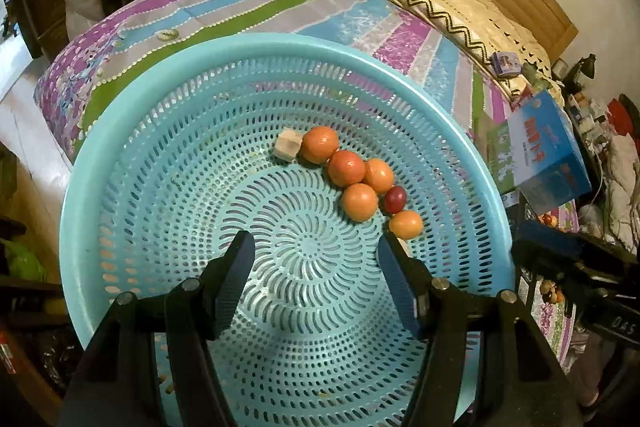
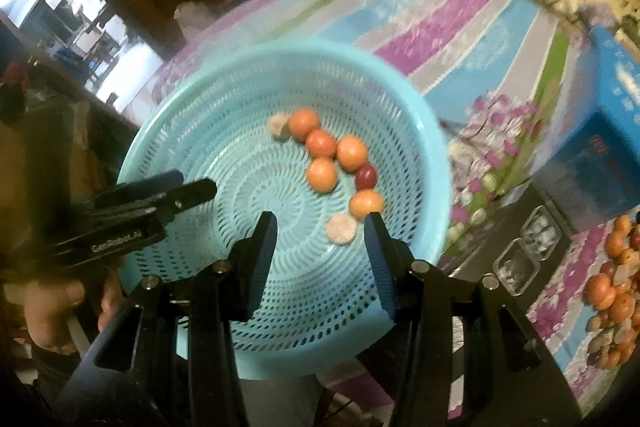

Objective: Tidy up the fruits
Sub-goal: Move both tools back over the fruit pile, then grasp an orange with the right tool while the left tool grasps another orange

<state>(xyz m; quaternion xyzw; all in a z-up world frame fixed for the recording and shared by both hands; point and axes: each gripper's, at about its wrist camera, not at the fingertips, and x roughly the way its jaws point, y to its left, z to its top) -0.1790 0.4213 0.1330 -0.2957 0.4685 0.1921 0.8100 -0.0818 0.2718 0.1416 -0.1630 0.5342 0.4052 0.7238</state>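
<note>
Both the left gripper [image 1: 316, 247] and the right gripper [image 2: 320, 227] hang open and empty over the blue basket [image 1: 100, 163]. Five orange fruits [image 1: 346, 167] and one dark red fruit [image 1: 395, 199] cluster toward its two o'clock side.

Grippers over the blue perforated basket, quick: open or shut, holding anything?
Left gripper: open, nothing between its fingers.
Right gripper: open, empty.
</note>
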